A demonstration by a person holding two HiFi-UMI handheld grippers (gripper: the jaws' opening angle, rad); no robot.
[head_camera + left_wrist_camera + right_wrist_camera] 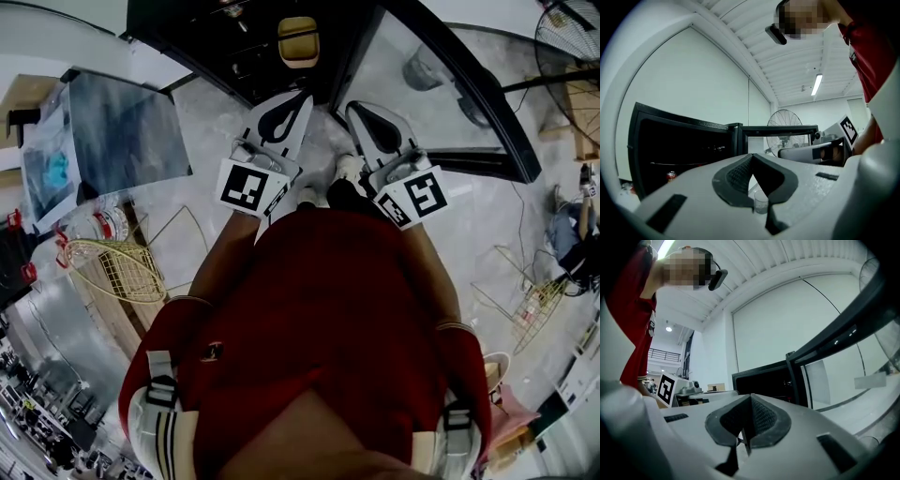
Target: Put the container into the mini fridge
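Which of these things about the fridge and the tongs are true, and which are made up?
1. The fridge has its door open. True.
2. The left tongs are wide open. False: they are shut, with nothing held between them.
3. A yellowish container sits inside the fridge. True.
4. The person wears a blue shirt. False: the shirt is red.
5. The right tongs are holding the container. False: they are shut and empty, and the container is in the fridge.
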